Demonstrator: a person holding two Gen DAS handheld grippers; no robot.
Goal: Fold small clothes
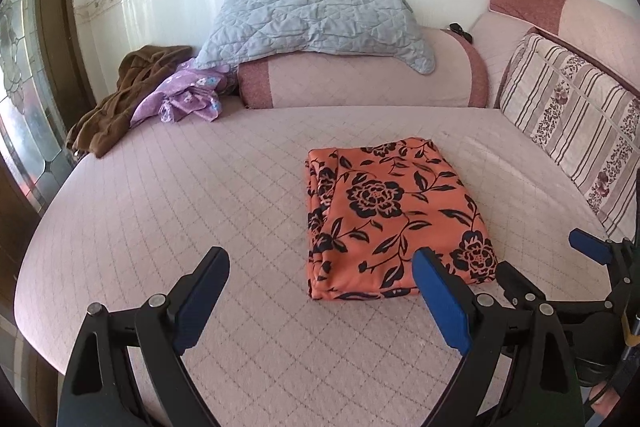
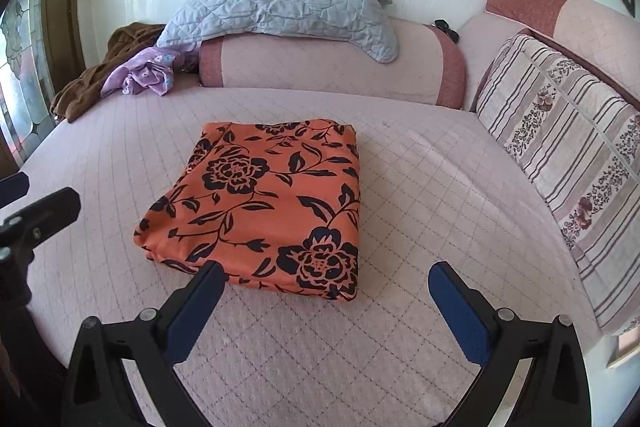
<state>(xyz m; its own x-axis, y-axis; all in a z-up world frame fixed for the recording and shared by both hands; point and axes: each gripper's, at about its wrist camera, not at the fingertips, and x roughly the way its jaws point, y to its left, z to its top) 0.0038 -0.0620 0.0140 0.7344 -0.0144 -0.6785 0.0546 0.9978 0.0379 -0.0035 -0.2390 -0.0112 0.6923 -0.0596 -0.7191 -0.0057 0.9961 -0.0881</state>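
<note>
Right wrist view: the right claw [image 2: 324, 311] and left claw [image 1: 320, 301] hang wide open, empty — the folded orange cloth [image 2: 264, 203] lies just ahead on the bed [image 2: 420, 187], so best pinch its near edge squarely.

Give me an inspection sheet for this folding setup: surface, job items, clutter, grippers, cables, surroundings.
Surface: pink quilted sofa seat, flat.
Job's things: orange floral cloth folded into a rectangle, lying mid-seat; purple garment and brown garment crumpled in the far left corner.
Clutter: grey quilt draped over the bolster; small black item on the backrest, unclear.
Grippers: left gripper and right gripper both have jaws open, empty, near the cloth's front edge.
Cables: nothing seen.
Surroundings: striped cushion at right, white wall, glass door at left.
</note>
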